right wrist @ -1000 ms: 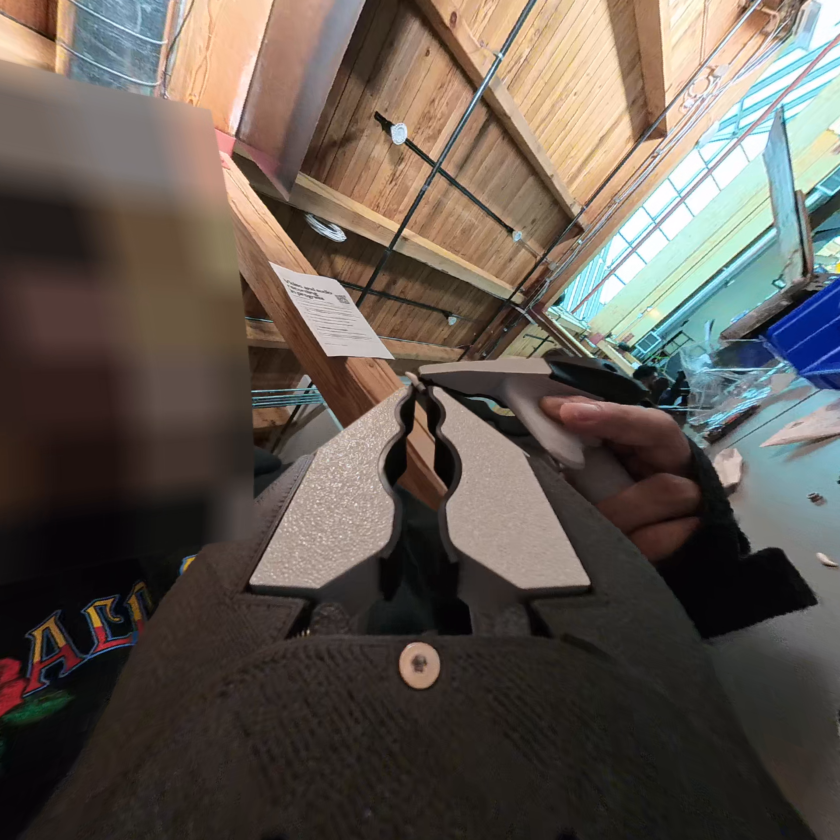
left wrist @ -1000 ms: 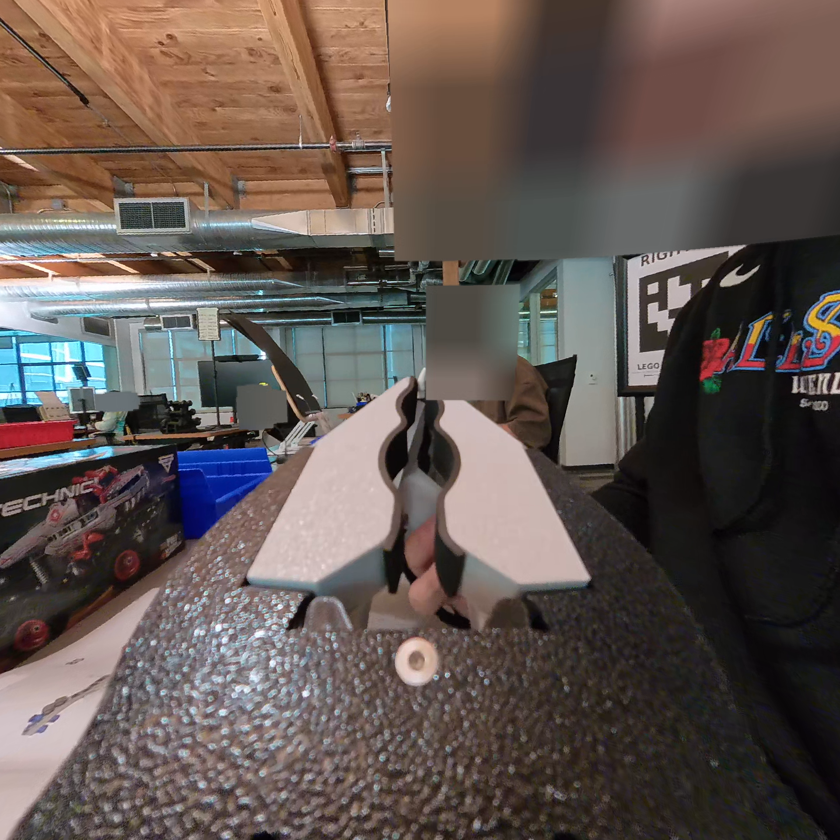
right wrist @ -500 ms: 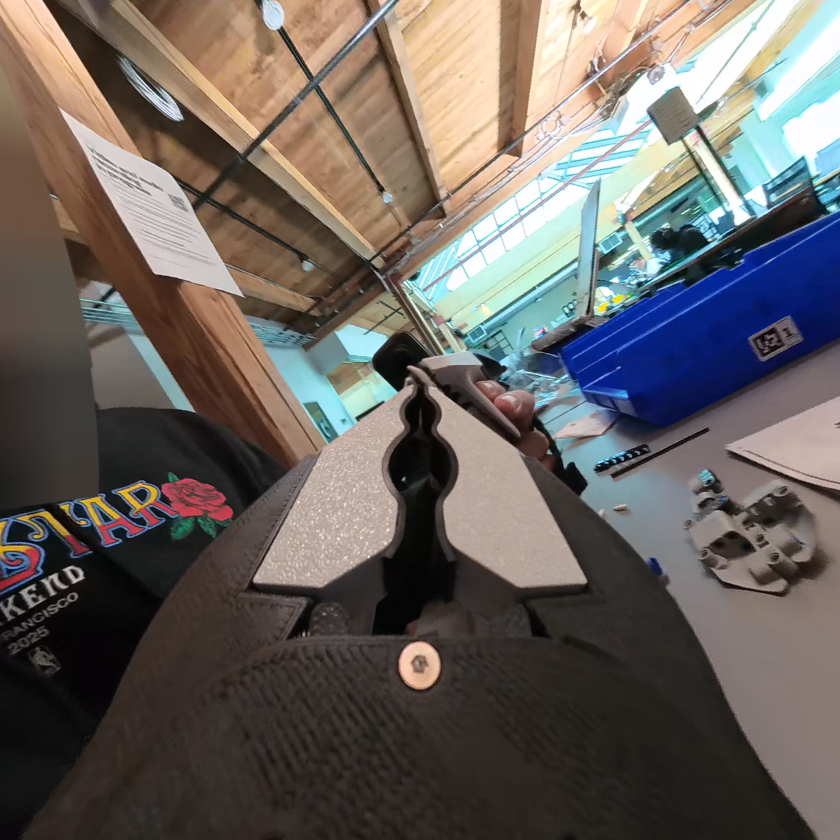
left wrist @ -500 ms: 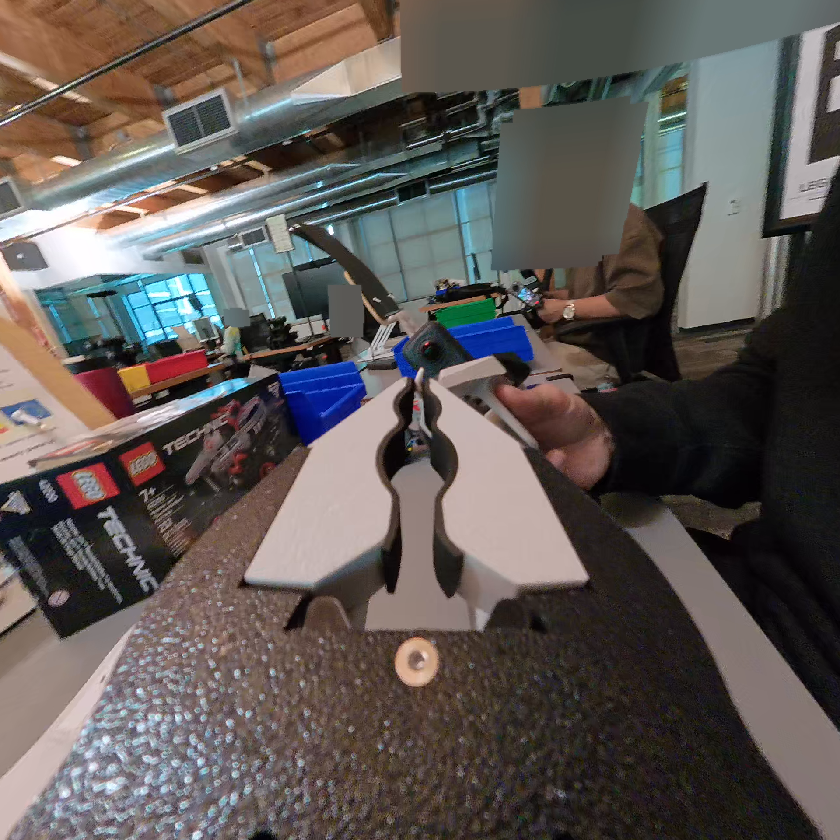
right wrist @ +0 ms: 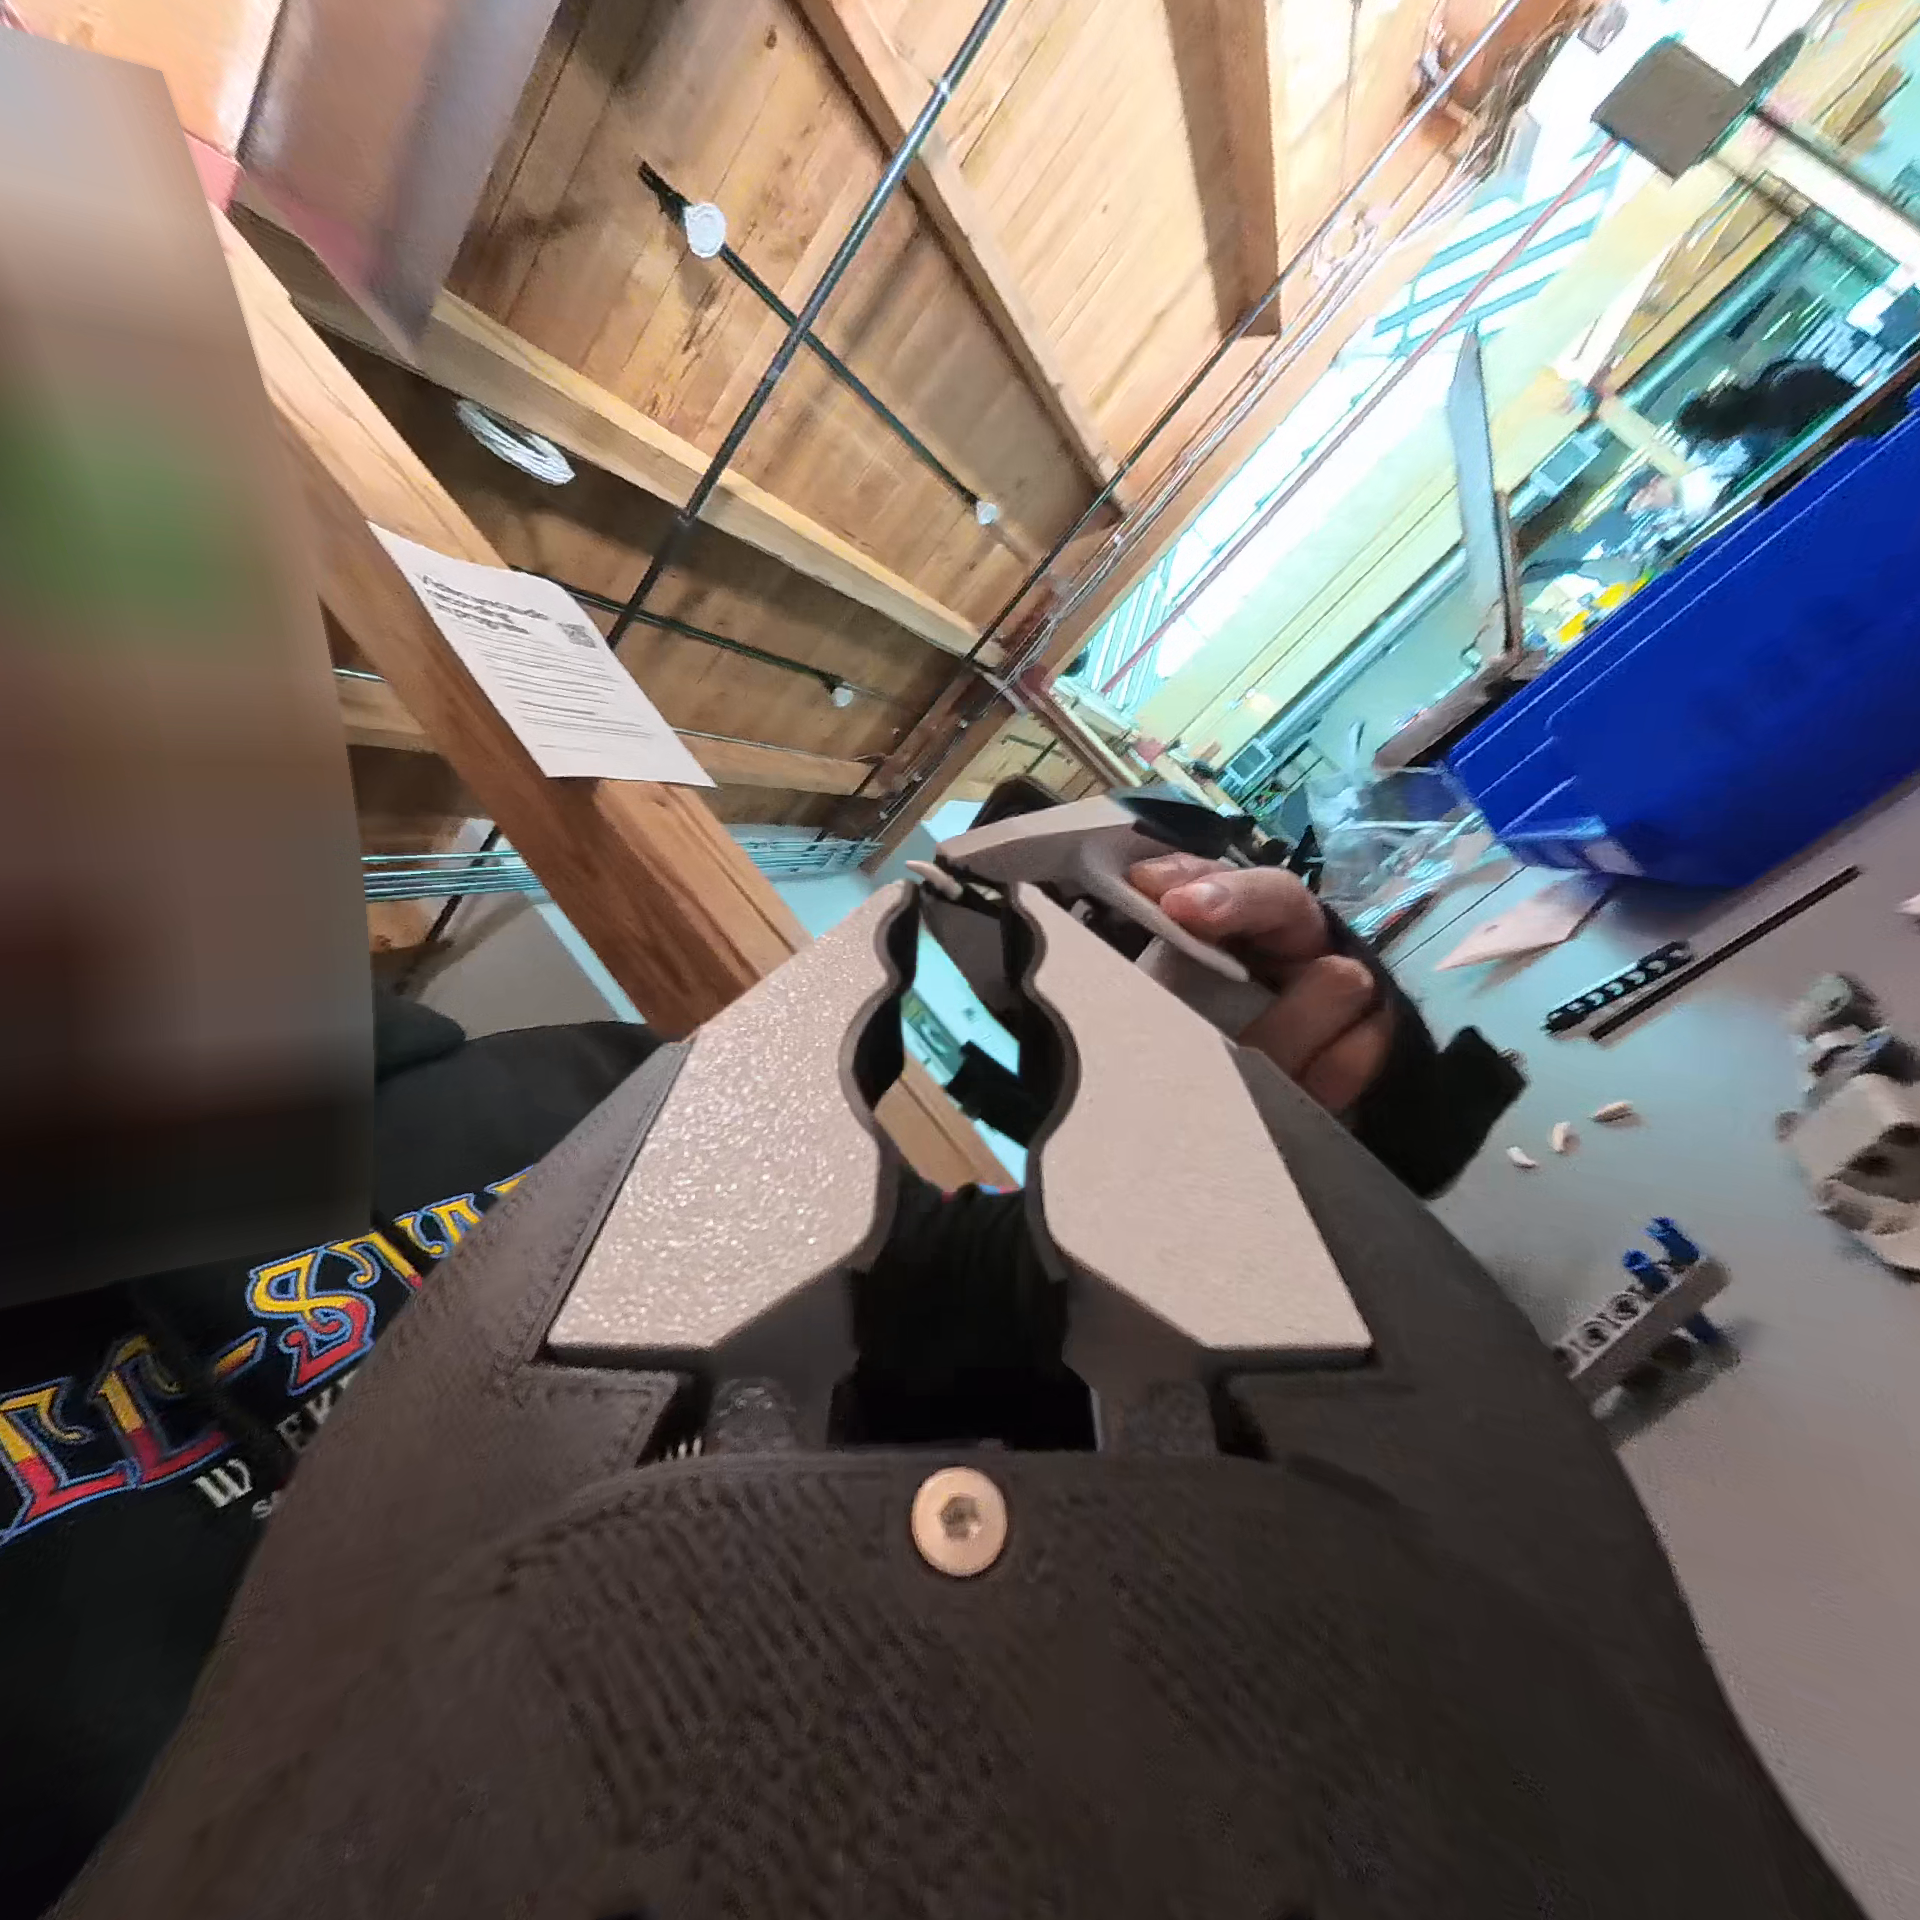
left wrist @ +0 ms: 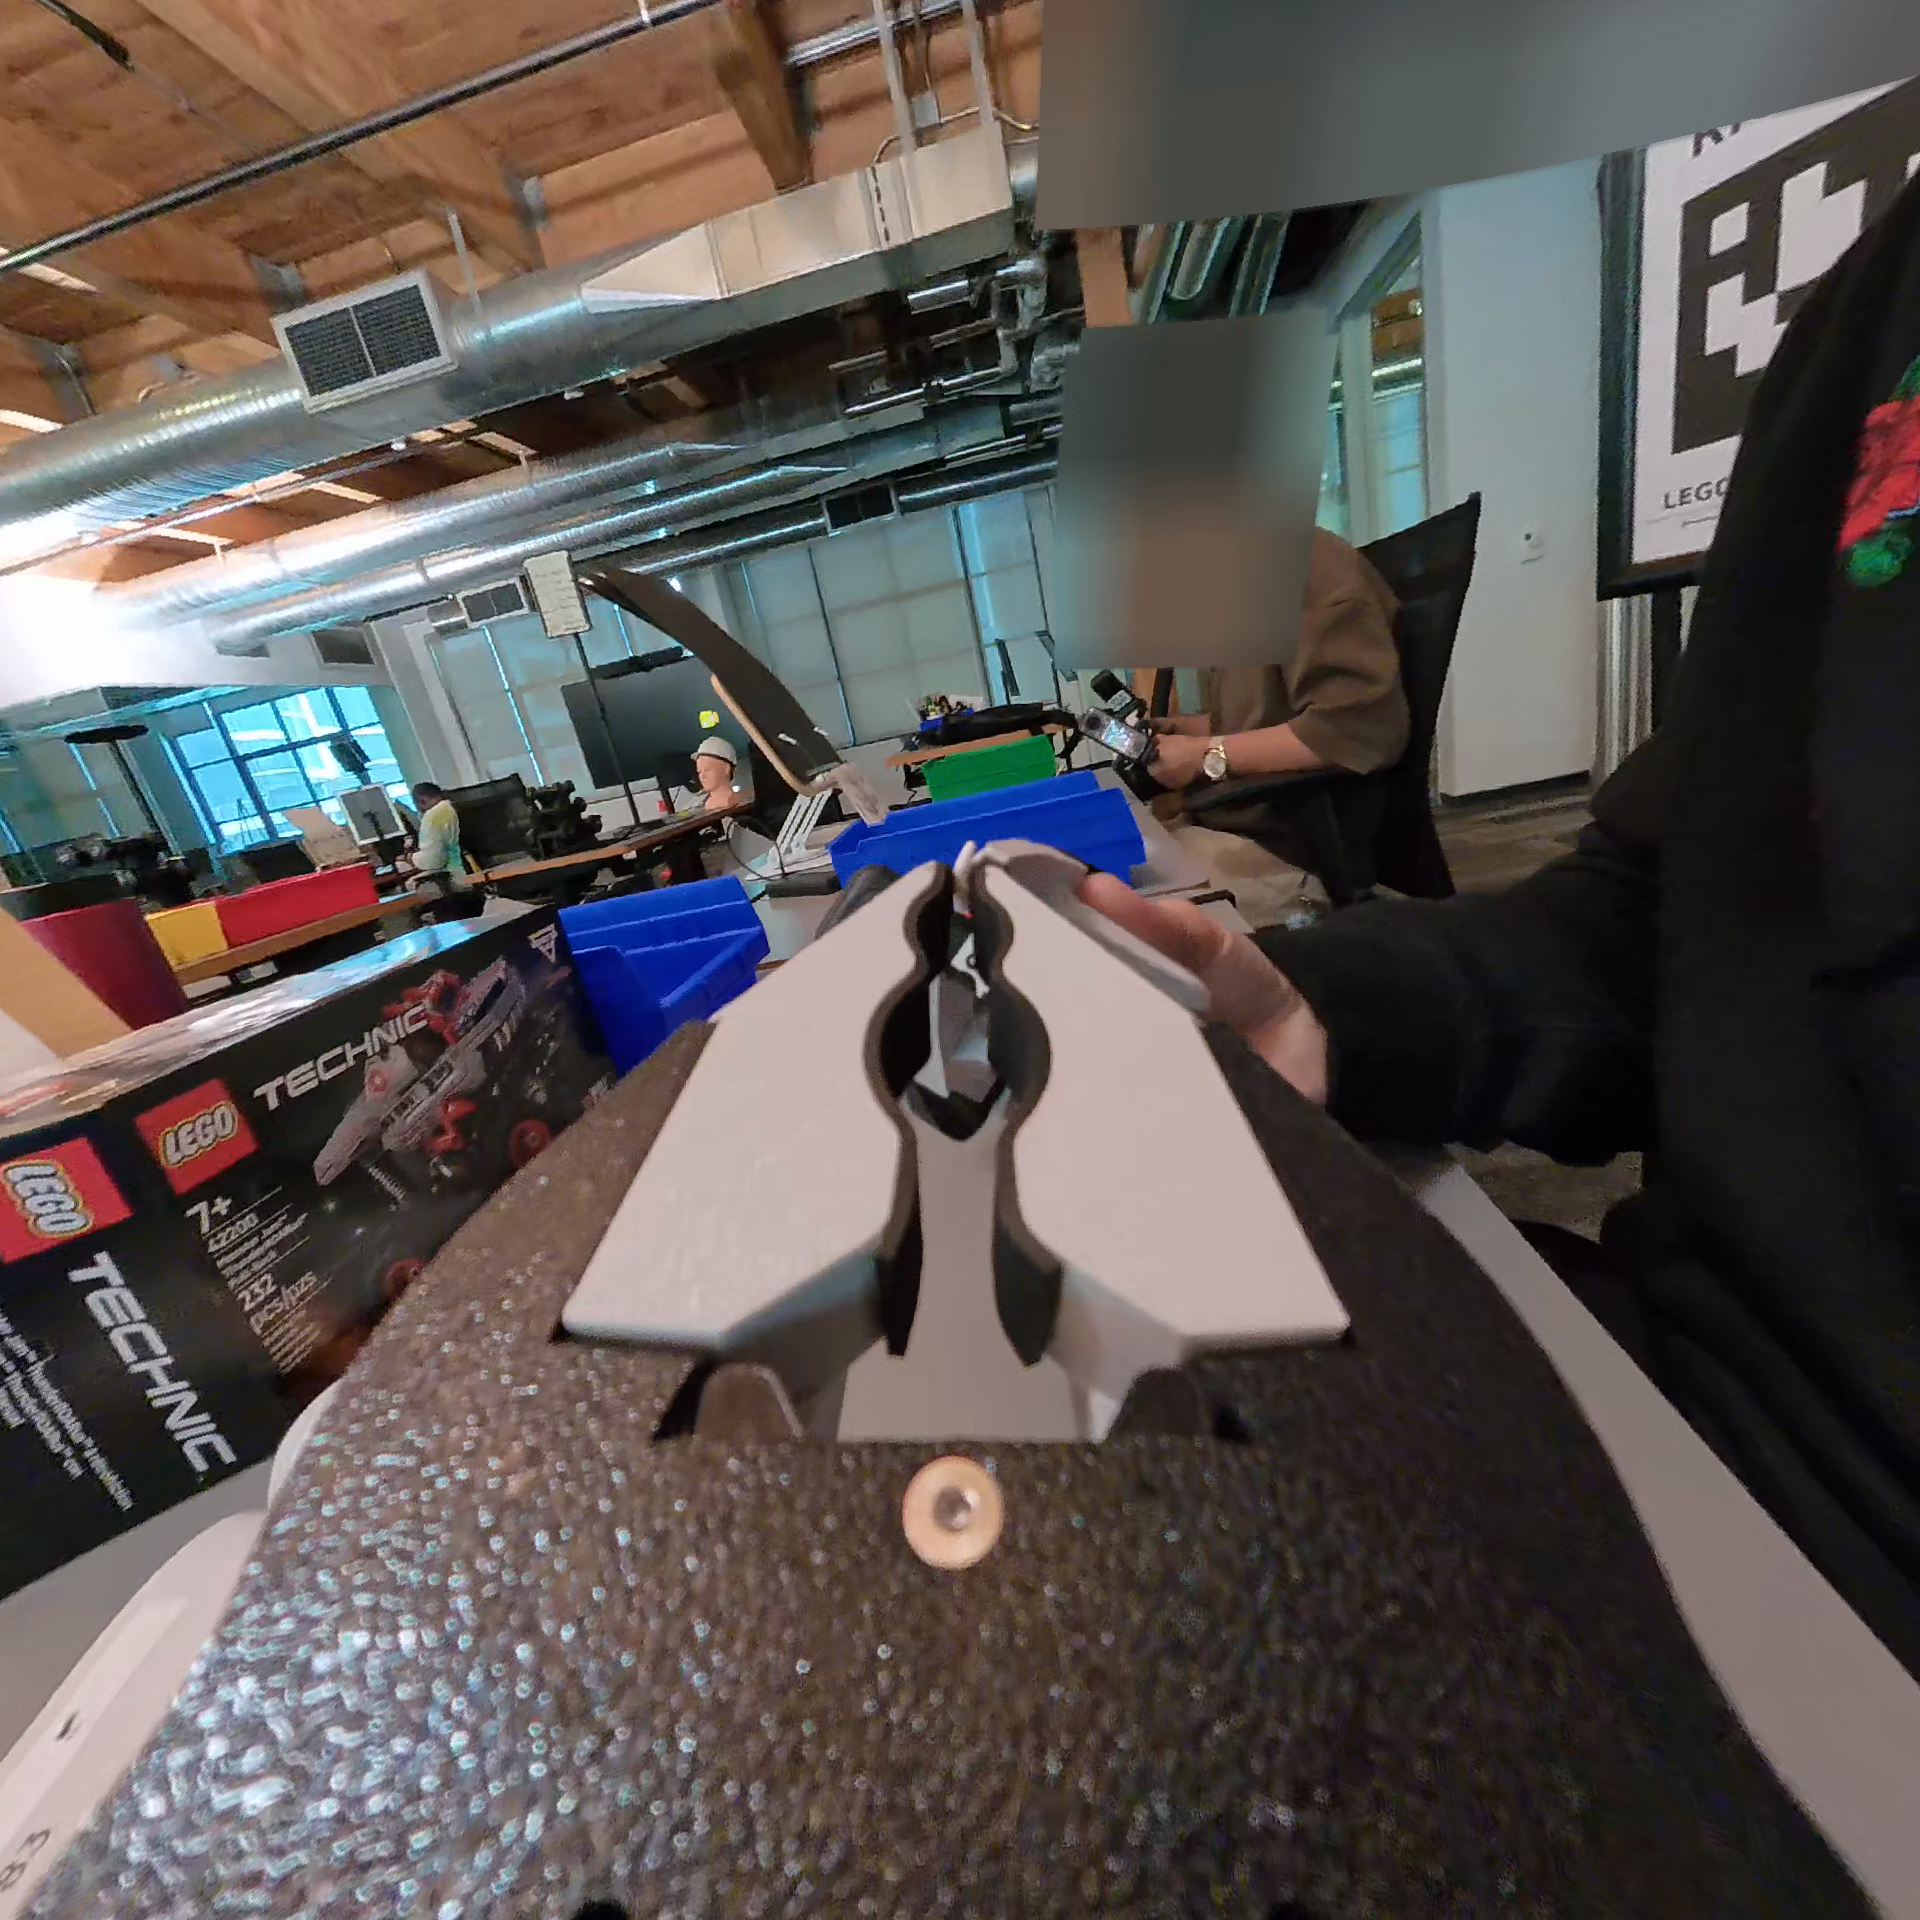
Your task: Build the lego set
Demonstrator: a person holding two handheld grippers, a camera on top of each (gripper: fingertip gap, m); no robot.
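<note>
Both grippers are held up in the air, tip to tip. My left gripper (left wrist: 962, 875) has its jaws almost together on a small pale pin (left wrist: 965, 854) at the very tip. In the right wrist view the same pin (right wrist: 928, 871) sticks out of the left gripper's grey nose (right wrist: 1039, 831), which a hand (right wrist: 1247, 935) holds. My right gripper (right wrist: 958, 896) has its jaws a narrow gap apart, level with the pin. A grey partly built assembly (right wrist: 1860, 1143) lies blurred on the table at the right.
On the table lie a grey beam with blue pins (right wrist: 1642, 1320), loose tan pins (right wrist: 1558, 1138), a black beam (right wrist: 1616, 997), a black axle (right wrist: 1725, 951) and blue bins (right wrist: 1714, 727). The set's box (left wrist: 260, 1174) and a blue bin (left wrist: 665, 956) stand left. A seated person (left wrist: 1299, 707) is behind.
Both grippers have swung and tilted while staying tip to tip. The right gripper's jaws, together half a second ago, now stand slightly apart. The left stays closed on the pin.
</note>
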